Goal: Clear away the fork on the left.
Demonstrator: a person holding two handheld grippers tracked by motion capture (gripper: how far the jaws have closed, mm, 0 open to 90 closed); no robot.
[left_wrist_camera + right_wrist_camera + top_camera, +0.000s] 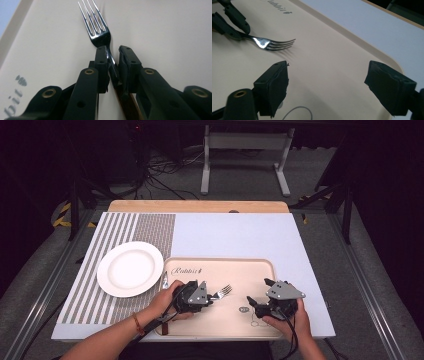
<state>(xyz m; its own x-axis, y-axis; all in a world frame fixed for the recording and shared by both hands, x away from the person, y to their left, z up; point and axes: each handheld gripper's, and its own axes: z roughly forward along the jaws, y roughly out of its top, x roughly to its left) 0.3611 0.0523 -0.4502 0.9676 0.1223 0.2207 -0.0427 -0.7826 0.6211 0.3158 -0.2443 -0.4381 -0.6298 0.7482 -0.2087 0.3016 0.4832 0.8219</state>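
Fork (98, 30) pinched at its neck between left gripper (209, 298) fingers (101, 62) over the tray (220, 263) middle, right gripper (259, 292) fingers spread empty near its right edge; placement beside white plate (130, 268) judged outstanding.

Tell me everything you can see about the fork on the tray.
The fork is shiny metal with four tines and a dark, brownish handle. The left gripper is shut on its neck, just behind the head, with the handle running back between the jaws. The tines point away from that gripper, toward the middle of the beige tray. It lies nearly flat and low over the tray; whether the tines touch the surface I cannot tell. It looks clean.
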